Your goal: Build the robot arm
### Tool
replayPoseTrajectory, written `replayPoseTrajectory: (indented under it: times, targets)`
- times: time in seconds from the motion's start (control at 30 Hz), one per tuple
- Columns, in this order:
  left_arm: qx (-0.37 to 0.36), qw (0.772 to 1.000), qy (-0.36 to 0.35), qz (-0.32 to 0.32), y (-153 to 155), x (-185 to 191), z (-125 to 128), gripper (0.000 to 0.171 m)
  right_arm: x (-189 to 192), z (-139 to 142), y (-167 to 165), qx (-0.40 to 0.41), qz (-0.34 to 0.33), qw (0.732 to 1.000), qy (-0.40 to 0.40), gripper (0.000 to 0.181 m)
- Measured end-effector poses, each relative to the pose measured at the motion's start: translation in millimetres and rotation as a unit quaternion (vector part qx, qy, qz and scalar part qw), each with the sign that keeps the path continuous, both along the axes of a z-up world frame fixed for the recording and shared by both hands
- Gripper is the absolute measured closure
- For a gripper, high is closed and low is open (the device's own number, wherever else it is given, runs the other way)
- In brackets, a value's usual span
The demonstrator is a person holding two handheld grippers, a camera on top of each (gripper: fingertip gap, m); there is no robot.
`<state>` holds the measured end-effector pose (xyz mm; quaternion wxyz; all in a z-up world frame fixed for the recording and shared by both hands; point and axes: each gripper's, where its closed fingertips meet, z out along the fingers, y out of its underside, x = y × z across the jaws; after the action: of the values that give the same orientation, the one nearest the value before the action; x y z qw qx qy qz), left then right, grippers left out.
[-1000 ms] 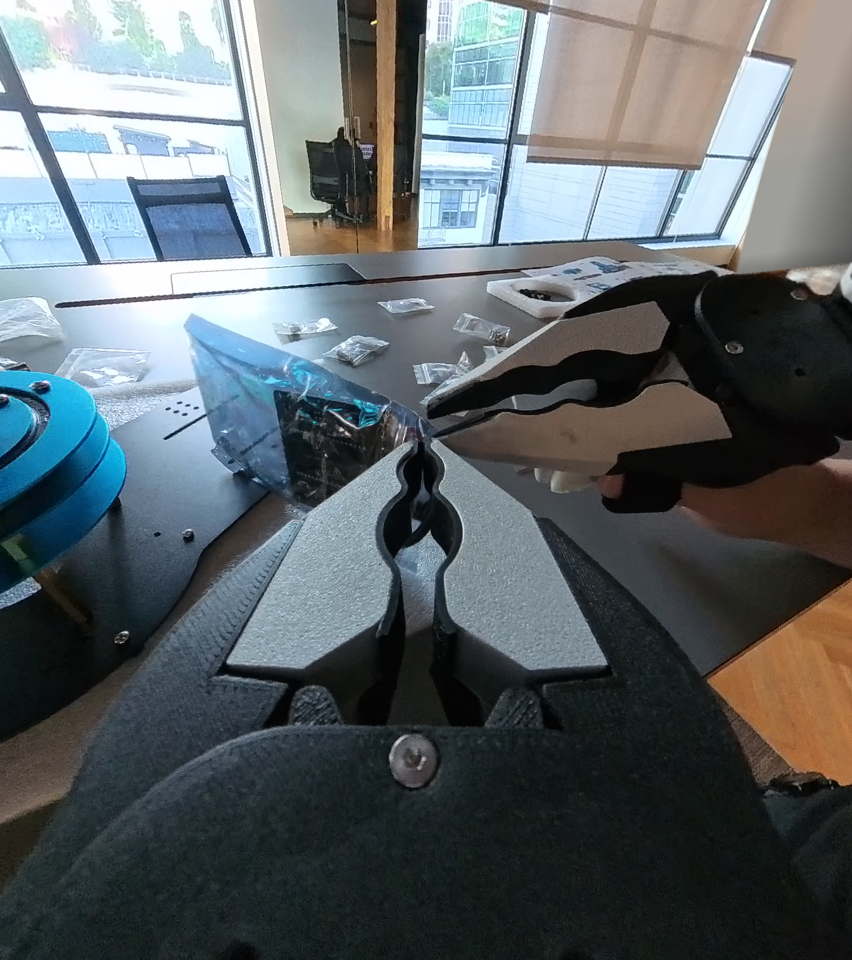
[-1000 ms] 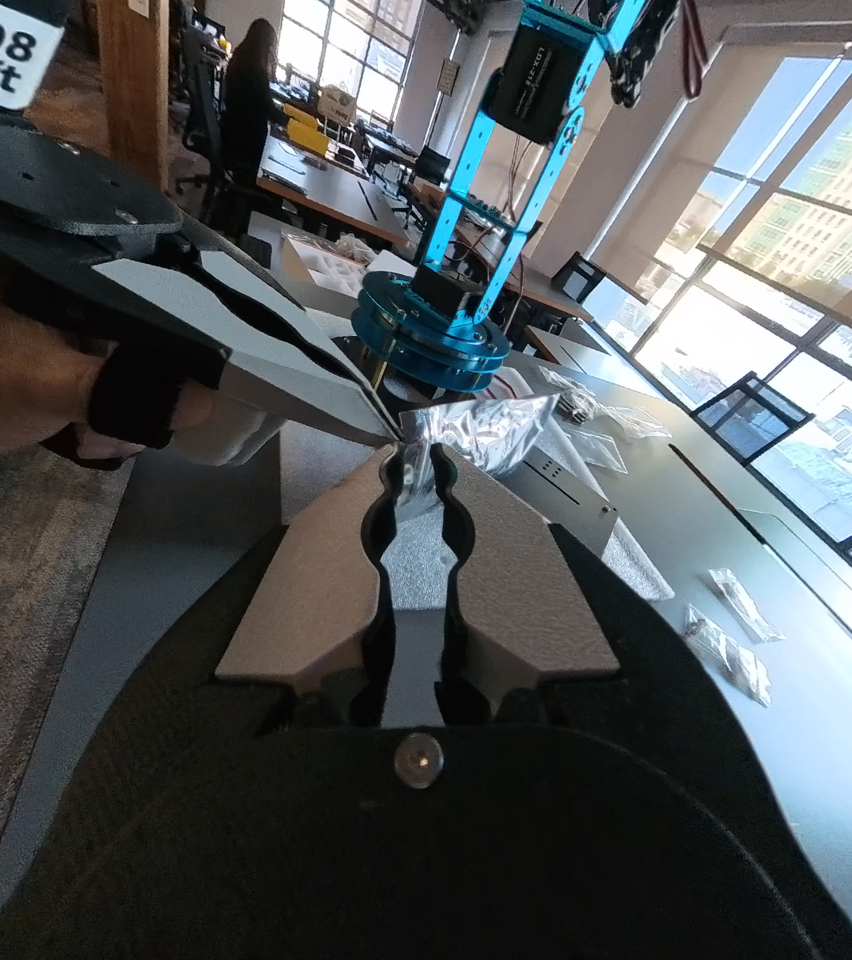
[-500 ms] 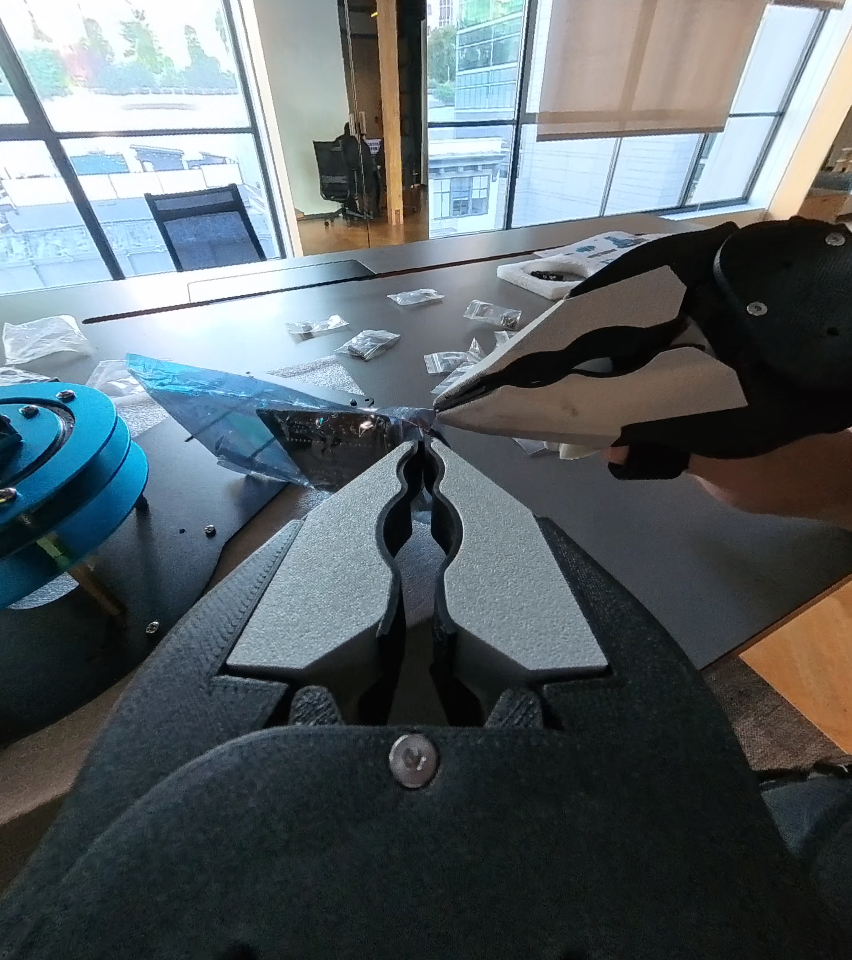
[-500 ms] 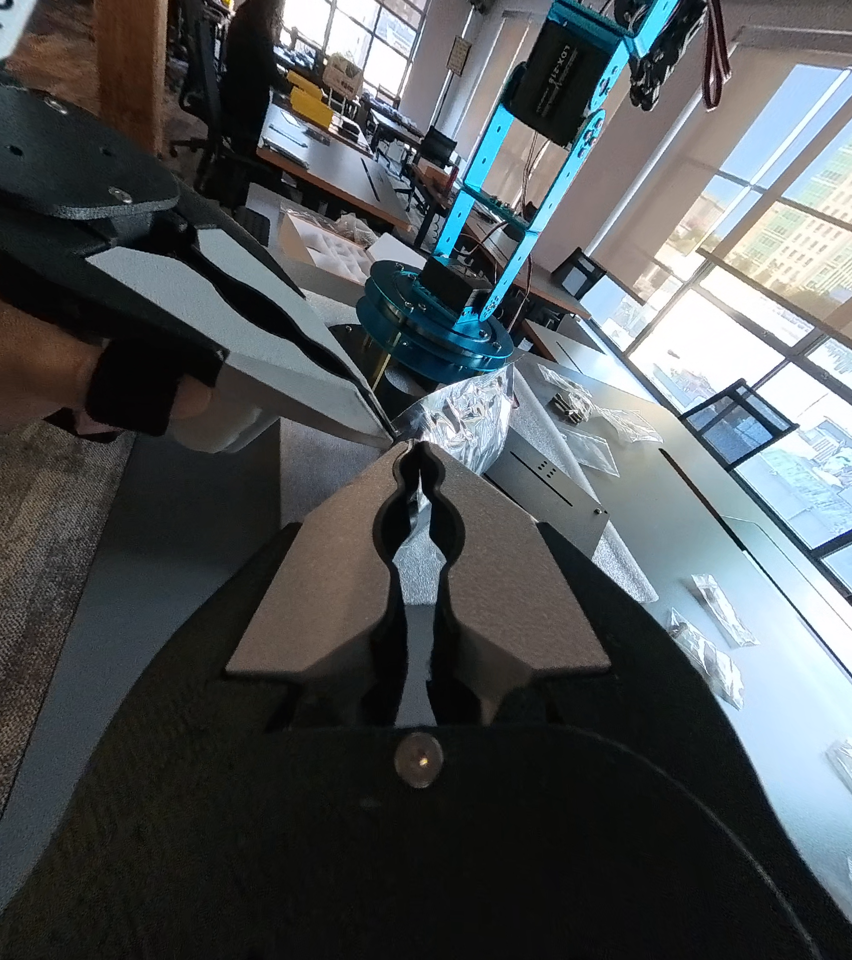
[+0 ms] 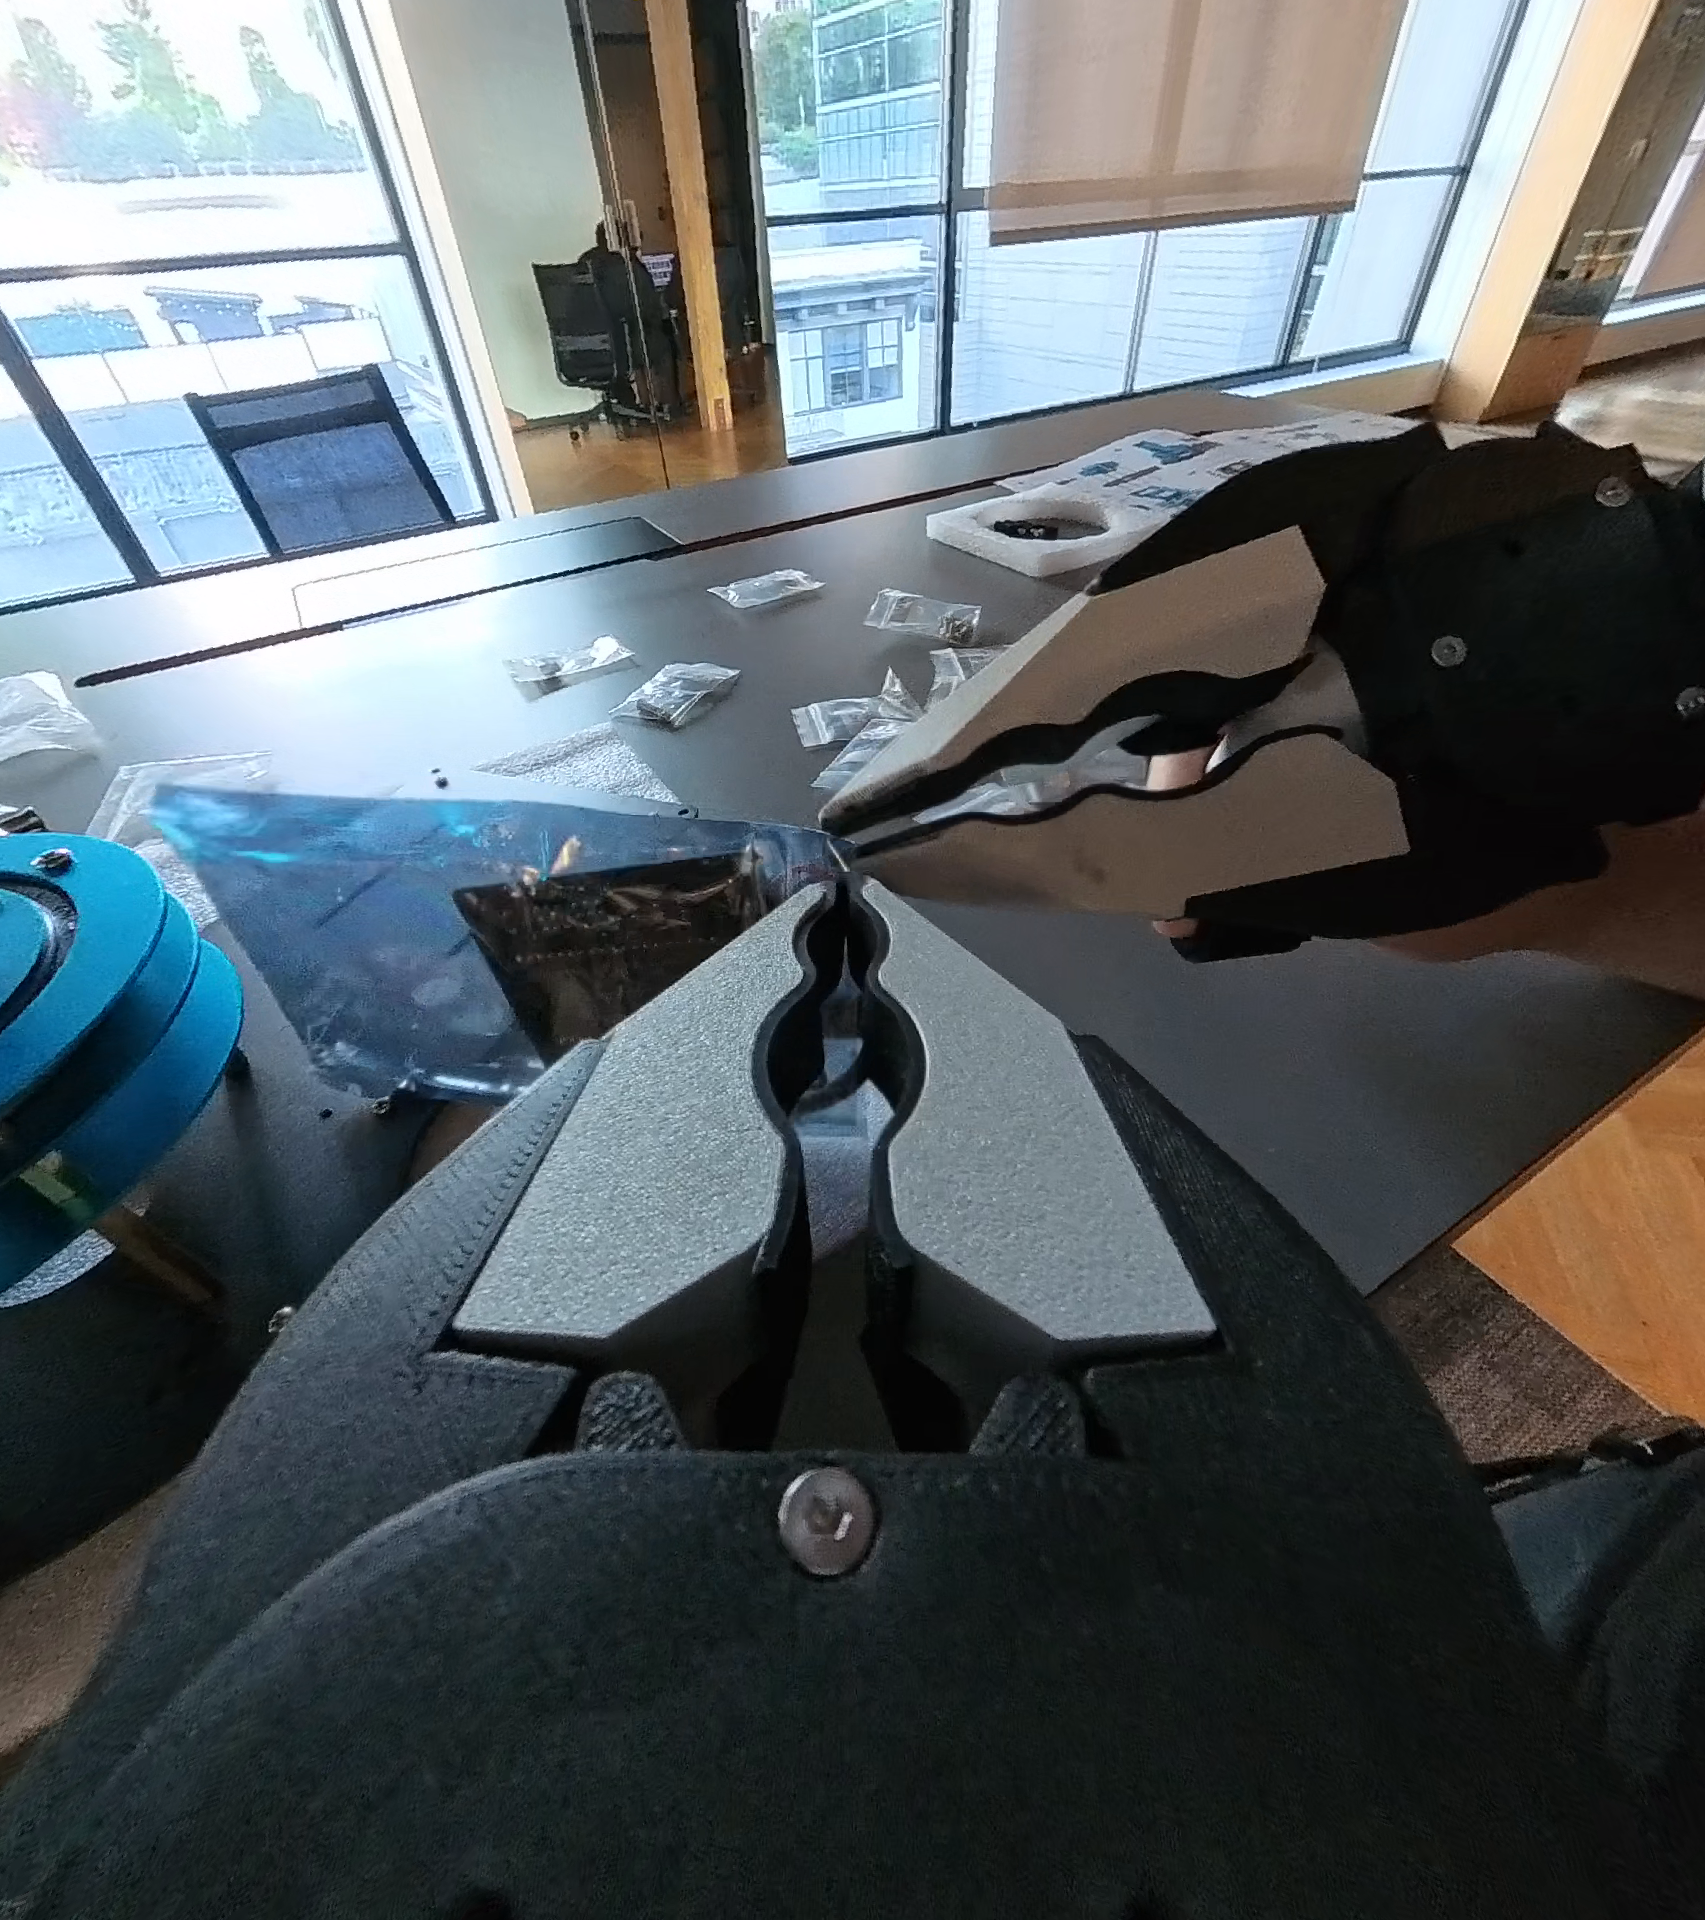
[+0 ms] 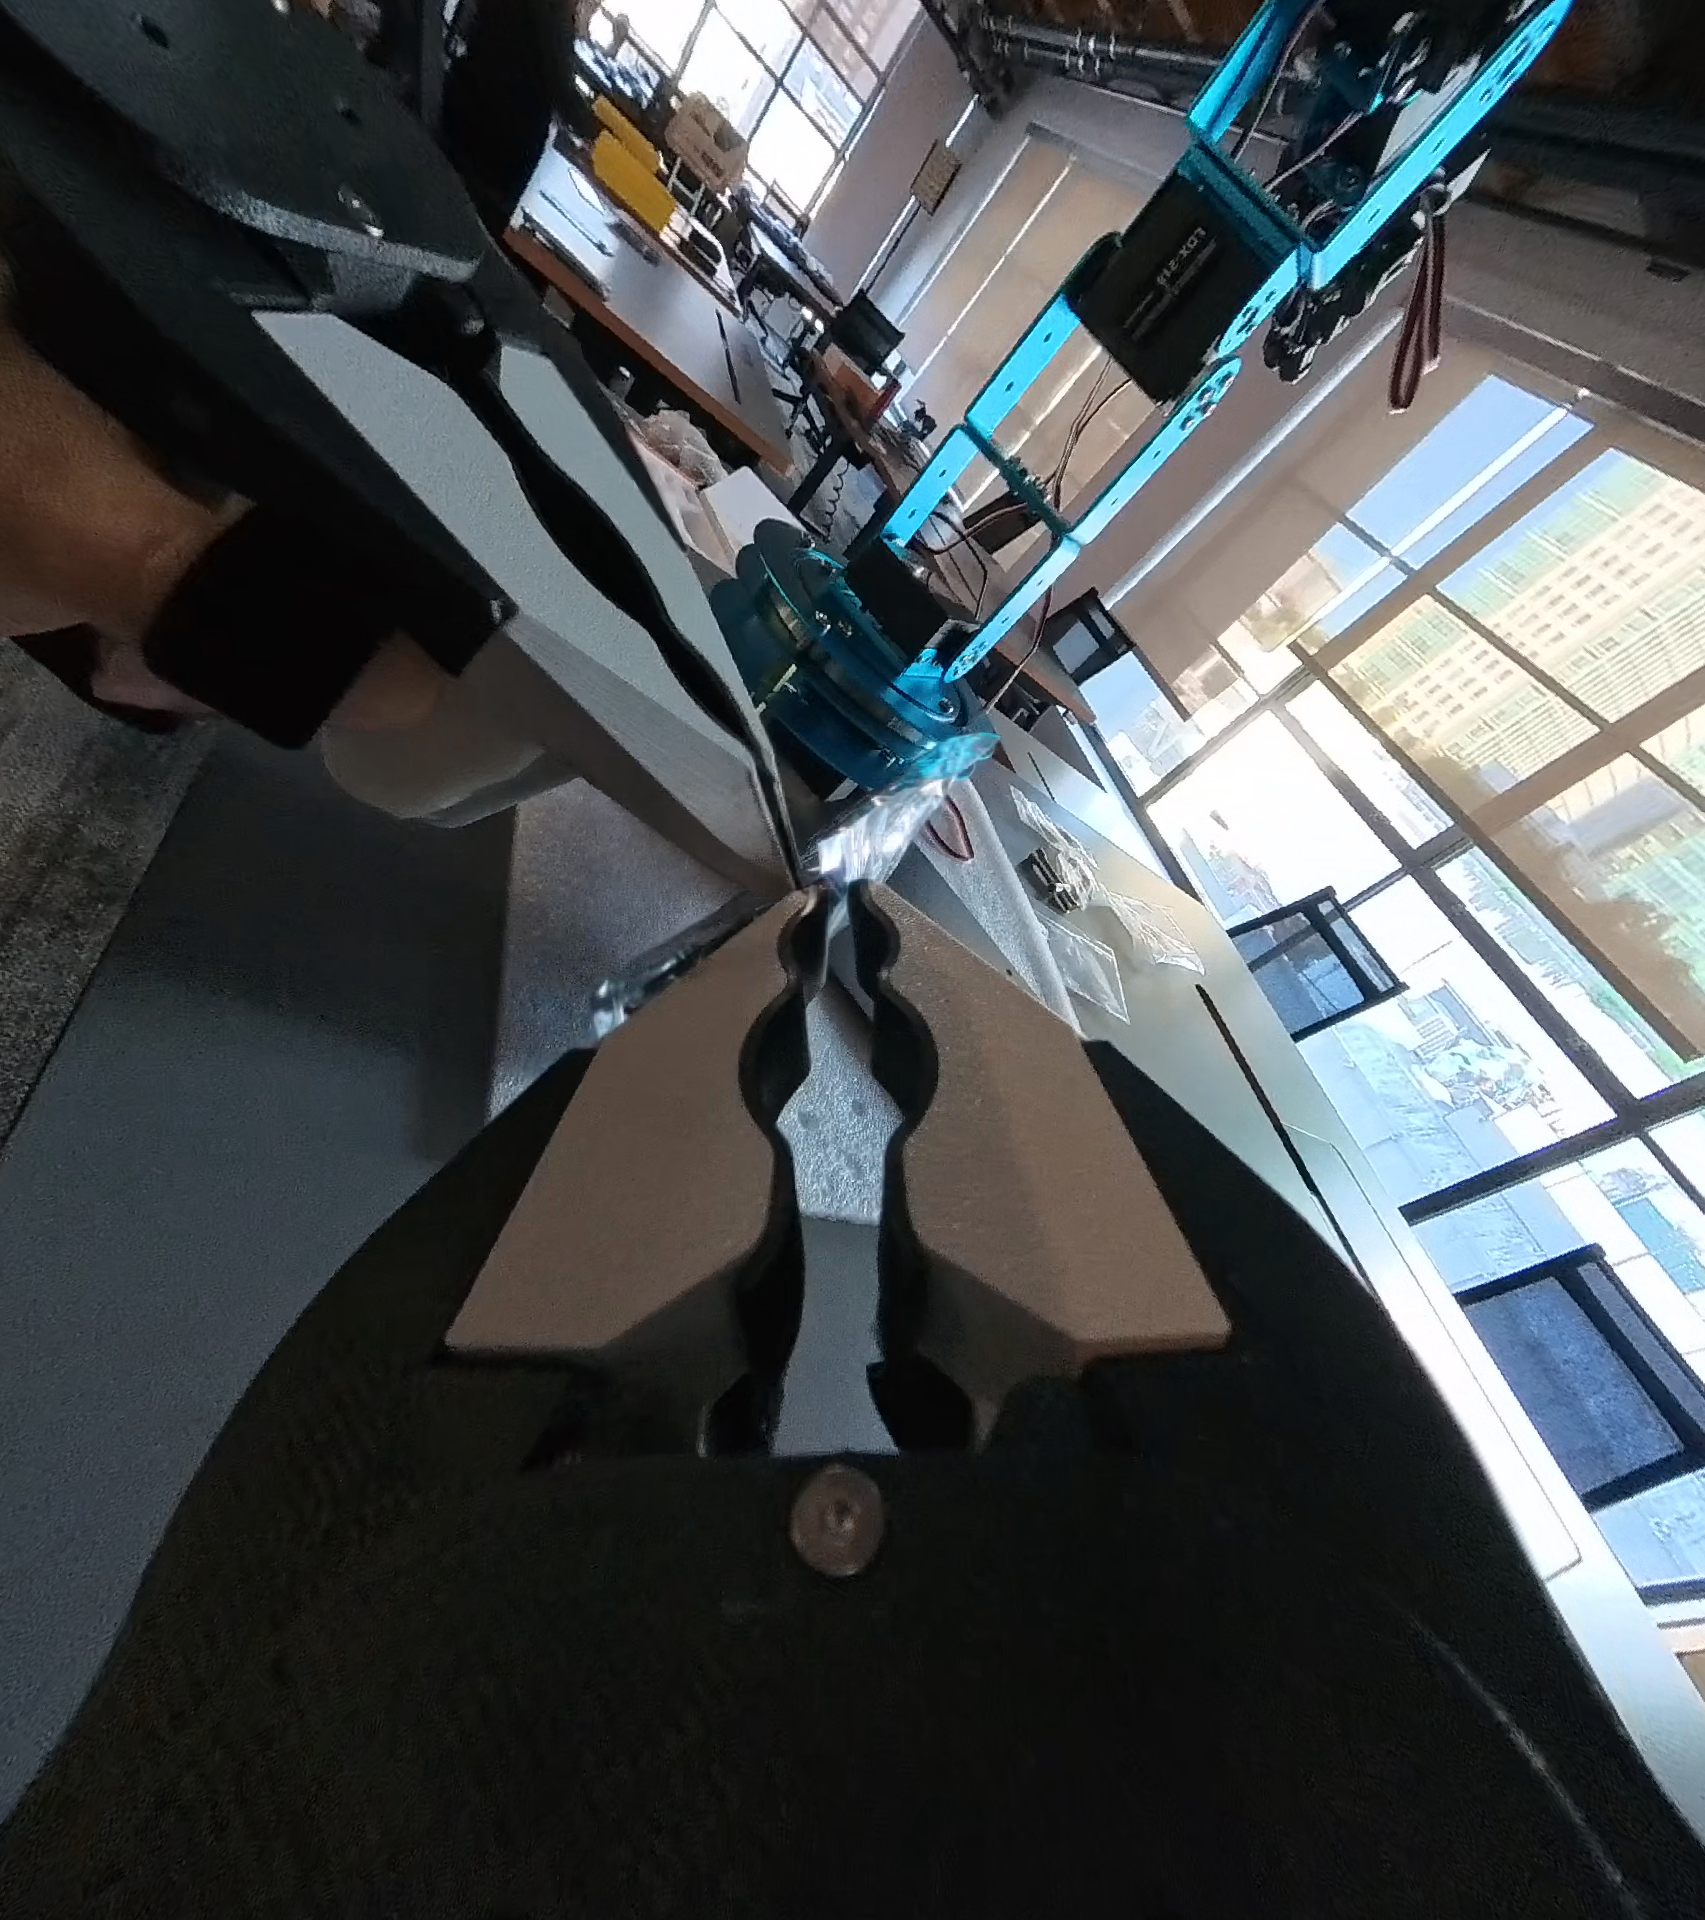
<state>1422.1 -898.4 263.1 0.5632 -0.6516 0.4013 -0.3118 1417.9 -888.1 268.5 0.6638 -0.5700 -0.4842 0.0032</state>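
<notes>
Left gripper (image 5: 846,883) and right gripper (image 5: 840,826) both pinch one corner of a blue see-through bag (image 5: 391,914) holding a dark circuit board (image 5: 609,925), lifted above the dark table (image 5: 1087,997). A blue round base (image 5: 48,1018) stands at the table's left edge; small clear packets (image 5: 671,696) lie scattered toward the far edge.

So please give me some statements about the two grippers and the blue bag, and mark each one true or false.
1. Both the left gripper and the right gripper pinch the same corner of the blue bag. True.
2. The blue bag holds a dark circuit board. True.
3. The left gripper's fingers are spread wide open. False: they are closed on the bag.
4. The blue round base stands right of the bag in the left wrist view. False: it stands left.
5. Small clear packets lie on the dark table. True.
</notes>
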Motion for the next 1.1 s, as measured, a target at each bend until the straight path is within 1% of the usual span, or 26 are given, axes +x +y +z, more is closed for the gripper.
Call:
replayPoseTrajectory:
  times: [0.1,0.17,0.4,0.53,0.57,0.6,0.63,0.67,0.7,0.73,0.77,0.8,0.87,0.93,0.97,1.0,1.03,1.1]
  targets:
    - [-0.003,1.000,-0.002,-0.010,0,0,1,0.171,0,1,0,-0.010,-0.002,1.000,0.015,0.181]
    - [0.002,1.000,0.009,-0.013,-1,1,-2,0.171,0,-1,-1,-0.017,0.002,1.000,0.006,0.181]
    - [0.030,0.999,0.029,0.001,-3,1,-3,0.171,4,-3,-3,-0.036,0.009,0.999,-0.005,0.181]
    - [0.032,0.999,0.039,0.007,-2,-2,-5,0.171,6,-4,-2,-0.051,0.013,0.999,-0.001,0.181]
    - [0.030,0.997,0.062,0.028,4,-9,-12,0.171,18,5,5,-0.036,-0.018,0.999,0.019,0.181]
    - [0.035,0.995,0.081,0.042,10,-18,-20,0.171,33,16,12,-0.034,-0.032,0.998,0.052,0.181]
    - [0.024,0.997,0.055,0.040,10,-24,-19,0.171,46,26,17,-0.053,-0.035,0.994,0.094,0.181]
    - [-0.012,1.000,-0.009,0.016,5,-22,-8,0.171,54,32,19,-0.068,-0.029,0.991,0.112,0.181]
    - [-0.035,0.998,-0.061,-0.003,3,-20,6,0.171,58,31,24,-0.067,-0.034,0.993,0.093,0.181]
    - [-0.031,0.997,-0.069,0.001,7,-19,12,0.171,61,29,28,-0.063,-0.040,0.995,0.069,0.181]
    - [-0.015,0.998,-0.055,0.005,11,-15,14,0.171,59,28,28,-0.067,-0.028,0.995,0.066,0.181]
    - [0.003,0.999,-0.049,0.002,12,-10,18,0.171,53,30,25,-0.079,-0.002,0.993,0.082,0.181]
    - [0.025,0.998,-0.054,-0.008,8,4,29,0.171,41,30,19,-0.131,0.041,0.985,0.106,0.181]
    - [0.022,0.999,-0.048,-0.006,6,14,31,0.148,32,31,12,-0.170,0.078,0.975,0.123,0.181]
    - [0.021,0.999,-0.049,-0.008,5,17,33,0.143,27,30,7,-0.195,0.100,0.968,0.124,0.181]
    - [0.025,0.998,-0.049,-0.006,4,18,34,0.143,26,31,5,-0.212,0.111,0.962,0.133,0.181]
    - [0.035,0.998,-0.048,0.003,5,17,36,0.140,26,31,5,-0.229,0.119,0.956,0.142,0.181]
    - [0.065,0.997,-0.037,0.019,7,11,40,0.145,27,28,2,-0.274,0.149,0.938,0.149,0.181]
